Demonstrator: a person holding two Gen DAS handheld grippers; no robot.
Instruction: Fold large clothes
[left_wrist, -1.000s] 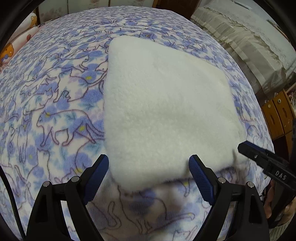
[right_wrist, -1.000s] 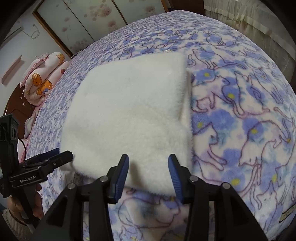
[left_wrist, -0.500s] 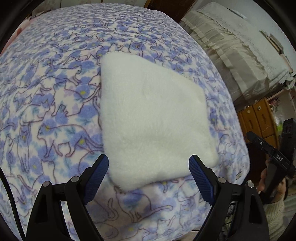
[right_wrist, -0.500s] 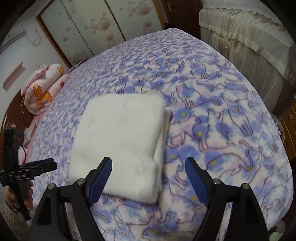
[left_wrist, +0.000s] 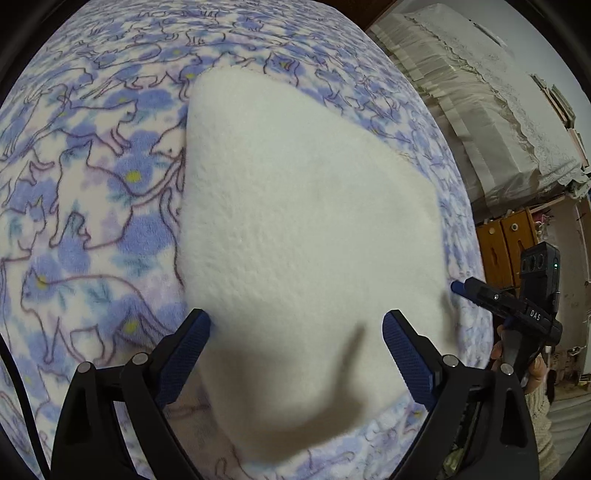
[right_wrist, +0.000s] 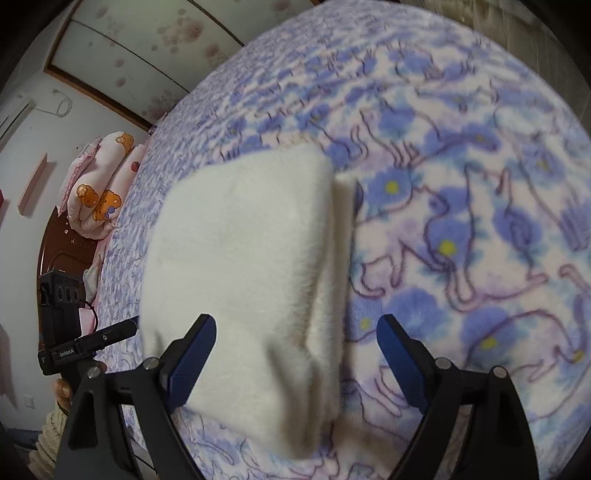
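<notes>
Under motion blur, the folded white garment's (right_wrist: 243, 258) near edge smears.

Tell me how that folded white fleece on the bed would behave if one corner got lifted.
The white fleece would likely flop and unfold, since stacked layers show loose along its edge. It probably weighs little for its bulk. Its fuzzy pile should grip rather than slip.

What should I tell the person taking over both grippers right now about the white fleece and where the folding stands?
Left gripper: open, jaws have just been opening, poised over the near edge of the folded white fluffy fleece garment, gripping nothing.
Right gripper: open, jaws have just been opening, over the garment's near right corner, gripping nothing.
Garment: lies on the purple cat-print fleece blanket as a compact stacked rectangle.
Done: folded down small.
Left: perhaps one last fold or tidying the layered right edge.
</notes>
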